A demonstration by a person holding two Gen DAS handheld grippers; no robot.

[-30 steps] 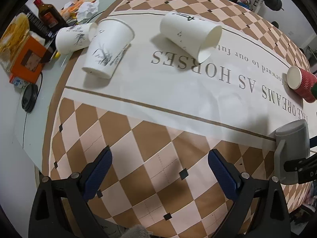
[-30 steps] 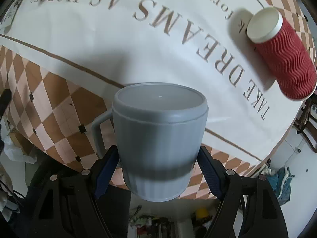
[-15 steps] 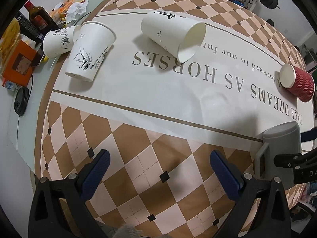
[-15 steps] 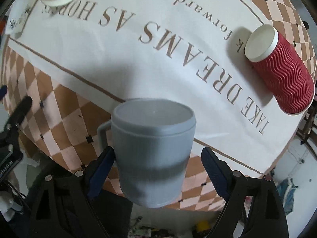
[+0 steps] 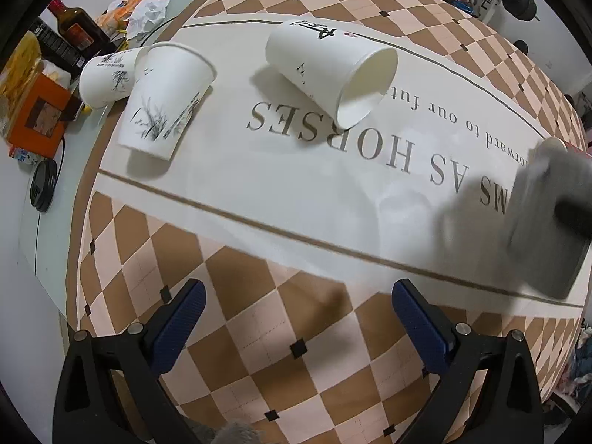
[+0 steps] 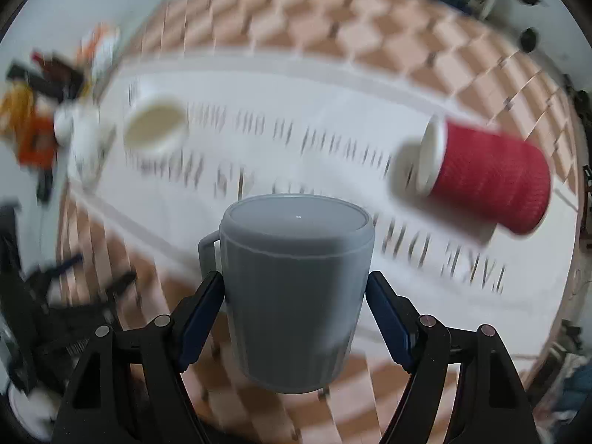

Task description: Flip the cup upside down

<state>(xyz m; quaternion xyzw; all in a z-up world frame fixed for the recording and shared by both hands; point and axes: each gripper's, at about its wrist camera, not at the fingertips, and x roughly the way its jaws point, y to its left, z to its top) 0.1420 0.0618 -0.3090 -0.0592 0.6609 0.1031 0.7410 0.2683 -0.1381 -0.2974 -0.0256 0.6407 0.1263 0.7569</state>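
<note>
- The right gripper [image 6: 296, 314] has the grey cup [image 6: 296, 288] clamped between its blue pads, one on each side of the body. The flat closed base faces away from the camera, the handle sticks out to the left, and the cup is up off the bench [image 6: 333, 85].
- From the left wrist camera the same grey cup [image 5: 547, 218] is a blur at the far right edge, over the printed cloth.
- The left gripper [image 5: 296, 318] is spread wide with nothing in it, over the near checkered part of the bench [image 5: 259, 285].
- A red ribbed cup [image 6: 492, 174] lies on its side on the right.
- Three white paper cups also lie tipped over: one [image 5: 329, 74] mid-bench with its mouth facing right, and two [image 5: 162, 96] on the left, touching each other.
- Most of the right wrist view is motion-smeared.
</note>
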